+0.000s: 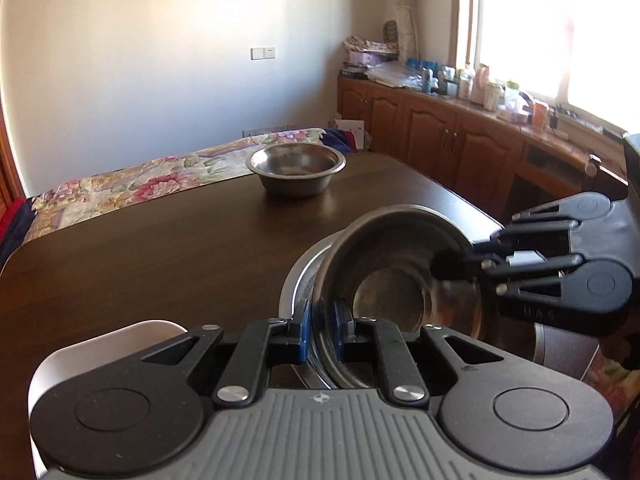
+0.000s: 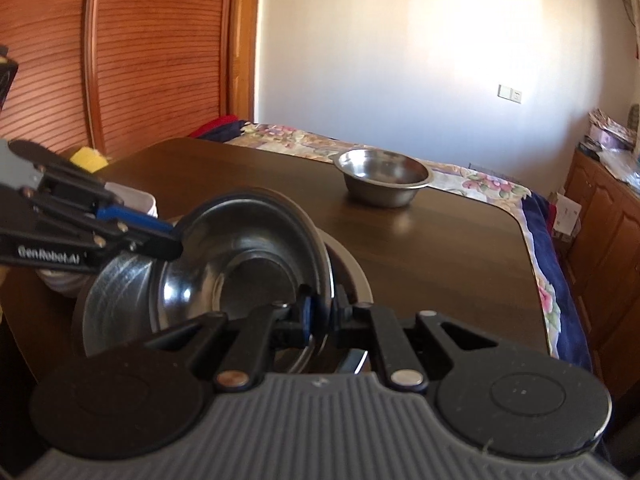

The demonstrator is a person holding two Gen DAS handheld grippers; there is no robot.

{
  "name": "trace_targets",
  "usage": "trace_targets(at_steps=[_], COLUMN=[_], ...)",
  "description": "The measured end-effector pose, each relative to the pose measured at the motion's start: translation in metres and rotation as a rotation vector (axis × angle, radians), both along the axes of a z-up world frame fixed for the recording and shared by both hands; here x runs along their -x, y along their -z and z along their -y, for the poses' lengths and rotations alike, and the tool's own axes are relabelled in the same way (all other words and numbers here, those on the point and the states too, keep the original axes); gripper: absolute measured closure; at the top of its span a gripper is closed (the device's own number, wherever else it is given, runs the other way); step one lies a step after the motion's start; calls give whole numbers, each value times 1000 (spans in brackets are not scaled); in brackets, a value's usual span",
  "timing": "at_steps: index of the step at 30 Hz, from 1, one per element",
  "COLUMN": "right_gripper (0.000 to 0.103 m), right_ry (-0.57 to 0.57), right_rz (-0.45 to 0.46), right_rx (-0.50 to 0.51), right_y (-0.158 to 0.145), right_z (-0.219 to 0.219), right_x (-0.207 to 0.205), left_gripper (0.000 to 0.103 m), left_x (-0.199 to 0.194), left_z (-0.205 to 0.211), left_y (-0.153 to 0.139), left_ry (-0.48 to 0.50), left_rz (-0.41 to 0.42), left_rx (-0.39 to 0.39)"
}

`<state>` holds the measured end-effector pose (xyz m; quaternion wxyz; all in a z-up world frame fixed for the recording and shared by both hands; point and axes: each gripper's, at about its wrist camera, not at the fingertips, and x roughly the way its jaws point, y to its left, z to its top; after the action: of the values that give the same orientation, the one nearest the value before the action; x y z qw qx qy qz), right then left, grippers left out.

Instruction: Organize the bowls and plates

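Observation:
Both grippers grip one steel bowl (image 1: 394, 276) that is tilted on edge above a steel plate (image 1: 298, 280) near the table's front. My left gripper (image 1: 322, 326) is shut on the bowl's near rim. My right gripper (image 1: 456, 268) pinches the opposite rim from the right. In the right wrist view my right gripper (image 2: 322, 312) is shut on the bowl (image 2: 240, 256), the plate (image 2: 114, 284) shows beneath it, and the left gripper (image 2: 174, 236) holds the far rim. A second steel bowl (image 1: 296, 168) stands upright at the table's far edge; it also shows in the right wrist view (image 2: 384, 178).
The dark wooden table (image 1: 160, 248) stands beside a bed with a floral cover (image 1: 132, 178). A white dish (image 2: 132, 200) sits behind the left gripper. Wooden cabinets (image 1: 440, 140) with cluttered tops run along the right under a window. A slatted wooden door (image 2: 132, 52) is at left.

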<state>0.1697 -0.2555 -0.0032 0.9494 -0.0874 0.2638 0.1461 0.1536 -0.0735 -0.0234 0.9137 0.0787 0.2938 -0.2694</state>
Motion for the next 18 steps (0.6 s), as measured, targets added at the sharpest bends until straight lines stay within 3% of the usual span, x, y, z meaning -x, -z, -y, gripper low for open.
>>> trace_targets(at_steps=[9, 18], right_gripper=[89, 89], right_ry=[-50, -49], right_rz=[-57, -72], right_rx=[40, 43], right_y=[-4, -6], right_z=[-5, -5], right_x=[-10, -12], left_gripper=[88, 88], left_x=[-5, -1], left_z=[-4, 0], left_y=[-3, -1], left_ry=[-25, -27], left_rz=[16, 43], left_rx=[45, 22])
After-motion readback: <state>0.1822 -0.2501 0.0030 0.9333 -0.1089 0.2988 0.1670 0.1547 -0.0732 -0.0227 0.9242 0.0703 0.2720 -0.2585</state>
